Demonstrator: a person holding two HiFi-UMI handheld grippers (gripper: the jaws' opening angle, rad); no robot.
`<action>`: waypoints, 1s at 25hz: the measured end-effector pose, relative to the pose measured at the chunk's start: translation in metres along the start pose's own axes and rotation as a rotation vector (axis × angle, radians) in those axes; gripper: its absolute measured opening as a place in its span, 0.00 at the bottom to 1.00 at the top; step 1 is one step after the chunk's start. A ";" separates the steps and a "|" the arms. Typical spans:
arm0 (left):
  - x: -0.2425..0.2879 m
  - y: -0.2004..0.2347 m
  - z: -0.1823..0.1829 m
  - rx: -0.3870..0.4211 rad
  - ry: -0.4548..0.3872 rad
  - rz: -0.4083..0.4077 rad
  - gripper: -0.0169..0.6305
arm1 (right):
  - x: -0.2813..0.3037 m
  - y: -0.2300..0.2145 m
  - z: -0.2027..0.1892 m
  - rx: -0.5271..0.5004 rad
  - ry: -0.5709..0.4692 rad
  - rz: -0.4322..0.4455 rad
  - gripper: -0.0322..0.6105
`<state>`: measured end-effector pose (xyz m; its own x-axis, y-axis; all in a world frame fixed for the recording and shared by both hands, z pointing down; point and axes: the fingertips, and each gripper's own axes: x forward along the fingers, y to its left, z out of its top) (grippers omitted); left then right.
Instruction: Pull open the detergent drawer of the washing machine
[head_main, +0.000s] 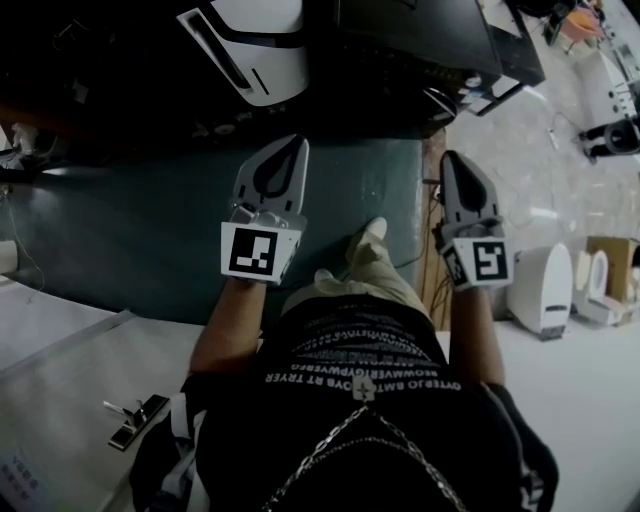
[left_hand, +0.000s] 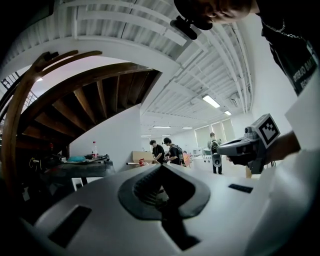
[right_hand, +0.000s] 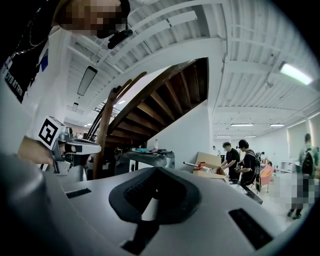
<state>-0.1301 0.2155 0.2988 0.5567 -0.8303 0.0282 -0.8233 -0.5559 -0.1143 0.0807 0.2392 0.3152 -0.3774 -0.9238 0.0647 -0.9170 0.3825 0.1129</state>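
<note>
**Open hall, dark mat (head_main: 120, 230) underfoot: pre-approach**

Person is holding left gripper (head_main: 293, 148) and right gripper (head_main: 452, 160) level over it, jaws fully together, carrying nothing. No detergent drawer is showing in any view. The white appliance (head_main: 255, 45) farther ahead may be the washer, can't confirm. Next, I'd guess: facing it, opening jaws, lining up on the drawer front.

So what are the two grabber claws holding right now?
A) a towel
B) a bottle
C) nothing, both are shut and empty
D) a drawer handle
C: the left gripper and the right gripper each show their jaws closed tip to tip with nothing between them. In the head view both hang in the air, touching nothing.
</note>
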 end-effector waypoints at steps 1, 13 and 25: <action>0.010 -0.001 -0.002 -0.002 0.011 -0.004 0.03 | 0.006 -0.007 -0.003 0.003 0.008 0.000 0.05; 0.127 0.008 0.005 0.029 0.064 -0.023 0.03 | 0.080 -0.084 -0.018 0.045 0.025 0.028 0.05; 0.207 0.010 0.012 0.018 0.085 0.017 0.03 | 0.138 -0.145 -0.010 0.055 0.032 0.106 0.05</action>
<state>-0.0214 0.0383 0.2915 0.5304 -0.8405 0.1105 -0.8302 -0.5414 -0.1330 0.1634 0.0565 0.3179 -0.4694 -0.8767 0.1048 -0.8780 0.4760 0.0493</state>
